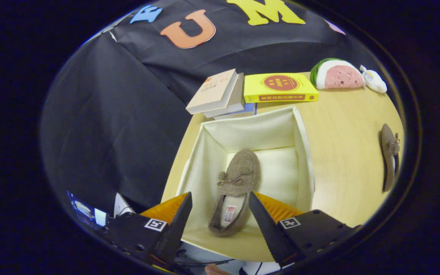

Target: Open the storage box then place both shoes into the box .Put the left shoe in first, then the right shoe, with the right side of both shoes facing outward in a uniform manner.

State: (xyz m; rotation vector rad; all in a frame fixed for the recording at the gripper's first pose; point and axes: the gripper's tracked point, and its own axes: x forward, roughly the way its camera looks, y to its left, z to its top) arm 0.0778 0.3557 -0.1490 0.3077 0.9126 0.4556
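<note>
One shoe boxed, one remaining on the desk.
Jaws apart above the boxed shoe (235,191) in the storage box (304,152); second shoe (390,156) looks soft, light: grip its heel collar.

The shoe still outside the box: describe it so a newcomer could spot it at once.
Start at the open cream storage box on the wooden table. Across bare tabletop beyond its far wall lies a brown shoe, alone. Its twin lies inside the box, between the open gripper's fingers.
</note>
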